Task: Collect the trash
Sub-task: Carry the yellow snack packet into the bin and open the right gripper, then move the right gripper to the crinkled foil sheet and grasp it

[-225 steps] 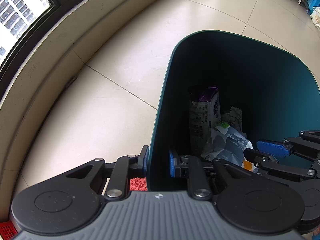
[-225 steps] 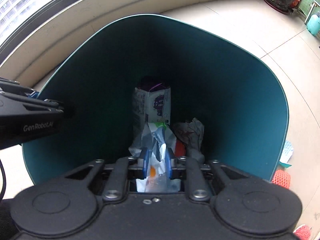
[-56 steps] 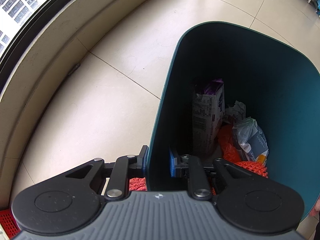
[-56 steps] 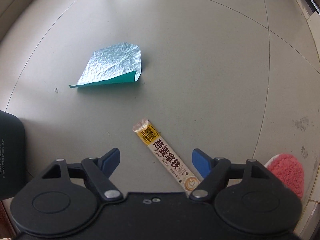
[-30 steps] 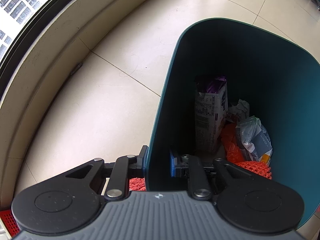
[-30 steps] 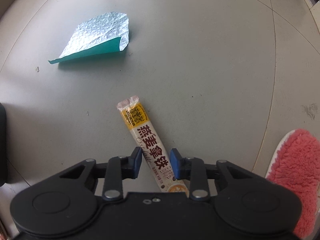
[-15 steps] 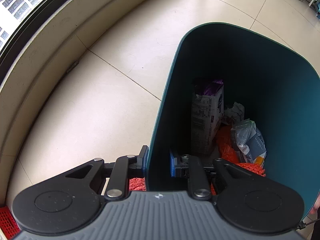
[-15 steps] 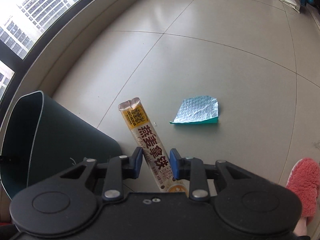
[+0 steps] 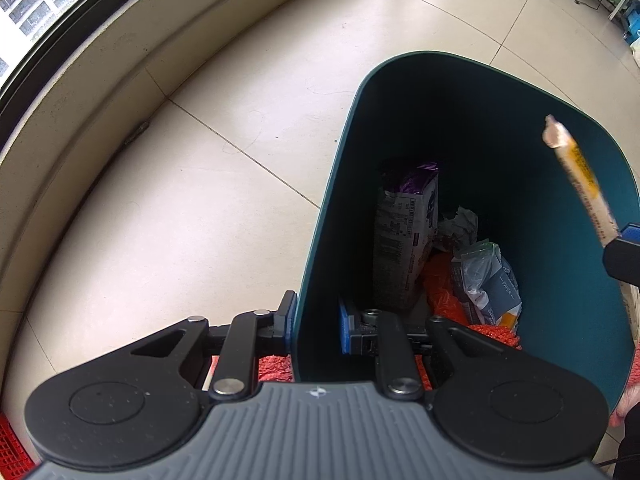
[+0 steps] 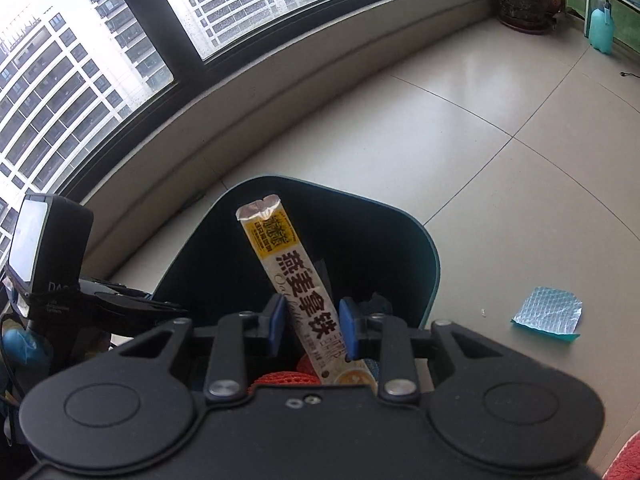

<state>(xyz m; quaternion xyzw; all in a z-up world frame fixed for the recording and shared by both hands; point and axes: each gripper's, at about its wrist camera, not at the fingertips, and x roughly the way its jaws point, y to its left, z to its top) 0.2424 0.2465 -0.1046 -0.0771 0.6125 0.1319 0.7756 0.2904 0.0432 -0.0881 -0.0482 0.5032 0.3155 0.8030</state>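
**One packet over the bin, one scrap left on the floor**

Some trash is already in the teal bin (image 9: 560, 200): a tall purple and white carton (image 9: 406, 236), a crumpled paper bag (image 9: 486, 280), a grey paper ball and some orange net. The bin's wall is pinched between the closed jaws of the left gripper (image 9: 316, 322), so the bin is held steady.

A long coffee stick packet (image 10: 298, 280) is gripped near its bottom end by the jaws of the right gripper (image 10: 310, 326). It is held up above the open bin and has not been dropped in yet.

The packet is thin and flat. It is yellow at the top and pale lower down, with big dark letters, and its top end is crimped.

A shiny blue foil scrap (image 10: 548, 312) is seen lying on the floor (image 10: 520, 120), well apart from the bin. It is judged to be left to pick up.
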